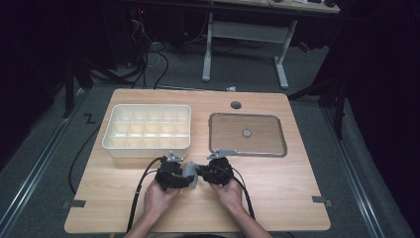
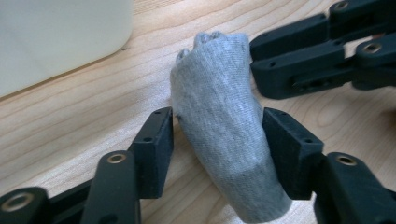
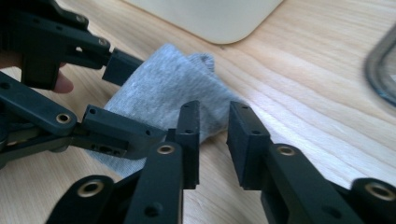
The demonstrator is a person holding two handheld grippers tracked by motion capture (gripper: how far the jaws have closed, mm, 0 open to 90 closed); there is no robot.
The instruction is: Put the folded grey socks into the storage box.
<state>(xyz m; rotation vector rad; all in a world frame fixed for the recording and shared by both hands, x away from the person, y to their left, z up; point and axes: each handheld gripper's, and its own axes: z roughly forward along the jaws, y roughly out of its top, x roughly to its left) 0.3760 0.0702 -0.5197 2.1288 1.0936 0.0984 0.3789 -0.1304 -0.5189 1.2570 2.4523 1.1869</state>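
Left gripper view: grey sock (image 2: 224, 126) near end cut off between tool (image 2: 217, 147) pads.

A cream compartment box (image 1: 147, 131) sits on the far left of the wooden tabletop (image 1: 277, 188). To its right lies a shallow metal-rimmed tray (image 1: 270, 144) with a small round disc (image 1: 246, 133) inside. A dark round grommet (image 1: 236, 105) lies beyond the tray.
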